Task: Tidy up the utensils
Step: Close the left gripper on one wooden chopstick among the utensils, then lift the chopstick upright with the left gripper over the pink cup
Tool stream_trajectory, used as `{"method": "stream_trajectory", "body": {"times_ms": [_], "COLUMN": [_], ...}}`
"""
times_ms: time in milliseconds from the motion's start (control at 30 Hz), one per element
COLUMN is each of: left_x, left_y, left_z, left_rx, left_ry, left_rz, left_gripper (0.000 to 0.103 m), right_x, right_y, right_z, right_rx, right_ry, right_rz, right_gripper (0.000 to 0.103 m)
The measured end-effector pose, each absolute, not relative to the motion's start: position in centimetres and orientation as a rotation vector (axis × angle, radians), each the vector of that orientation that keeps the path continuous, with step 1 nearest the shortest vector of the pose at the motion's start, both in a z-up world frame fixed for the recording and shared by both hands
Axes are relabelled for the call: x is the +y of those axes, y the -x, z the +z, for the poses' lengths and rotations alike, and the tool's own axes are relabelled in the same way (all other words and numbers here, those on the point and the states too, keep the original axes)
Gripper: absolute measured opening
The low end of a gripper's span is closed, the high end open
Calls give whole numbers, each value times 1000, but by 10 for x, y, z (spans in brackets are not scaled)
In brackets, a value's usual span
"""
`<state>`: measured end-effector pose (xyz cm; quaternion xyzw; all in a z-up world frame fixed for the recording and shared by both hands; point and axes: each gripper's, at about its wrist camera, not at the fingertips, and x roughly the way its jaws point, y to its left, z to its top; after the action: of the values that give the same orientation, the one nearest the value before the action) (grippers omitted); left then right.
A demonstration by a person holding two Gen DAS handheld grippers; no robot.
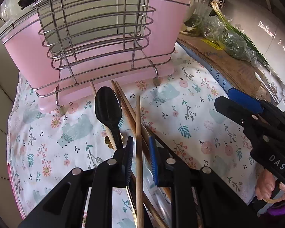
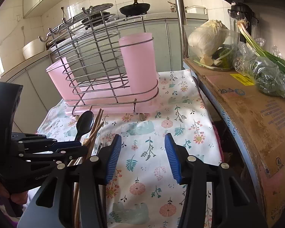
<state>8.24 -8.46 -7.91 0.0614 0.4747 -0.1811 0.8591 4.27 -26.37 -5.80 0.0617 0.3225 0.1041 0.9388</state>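
A black spoon (image 1: pixel 108 110) and several wooden chopsticks (image 1: pixel 138 125) lie on a floral cloth (image 1: pixel 180 114) in front of a wire rack (image 1: pixel 96 38) holding pink plastic cups. My left gripper (image 1: pixel 141 153) stands over the pile, its blue pads drawn close about the chopsticks, one stick running straight up between them. The right wrist view shows the left gripper (image 2: pixel 81 148) at the left, the chopsticks (image 2: pixel 96 125) and spoon (image 2: pixel 84 123) at its tip. My right gripper (image 2: pixel 143 158) hangs open above bare cloth, nothing between its pads. The tall pink cup (image 2: pixel 136 60) stands at the rack's right end.
A cardboard box (image 2: pixel 256 114) bounds the cloth on the right, carrying bagged greens (image 2: pixel 266 76), spring onions, a glass bowl with cabbage (image 2: pixel 207 38) and a white plastic spoon (image 1: pixel 260 77). Behind the rack runs a counter with a wok (image 2: pixel 134 9). The cloth's left edge drops off.
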Motion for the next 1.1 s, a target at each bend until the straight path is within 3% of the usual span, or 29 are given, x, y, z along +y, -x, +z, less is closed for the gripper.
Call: {"method": "stream_trajectory", "body": {"times_ms": [167,1100], "left_x": [-85,-34], "left_y": [-86,-56], "left_z": [-79,-28], "left_rx": [1006,866], "left_ry": [-119,79], "left_rz": [-390,-349], "left_gripper": [6,6], "right_x": [-263,-253], "right_y": [-45,-41], "right_z": [-62,-61], "right_rx": [674,704], "right_ry": [-136,-143], "right_rz": [219,269], "right_gripper": [48,48]}}
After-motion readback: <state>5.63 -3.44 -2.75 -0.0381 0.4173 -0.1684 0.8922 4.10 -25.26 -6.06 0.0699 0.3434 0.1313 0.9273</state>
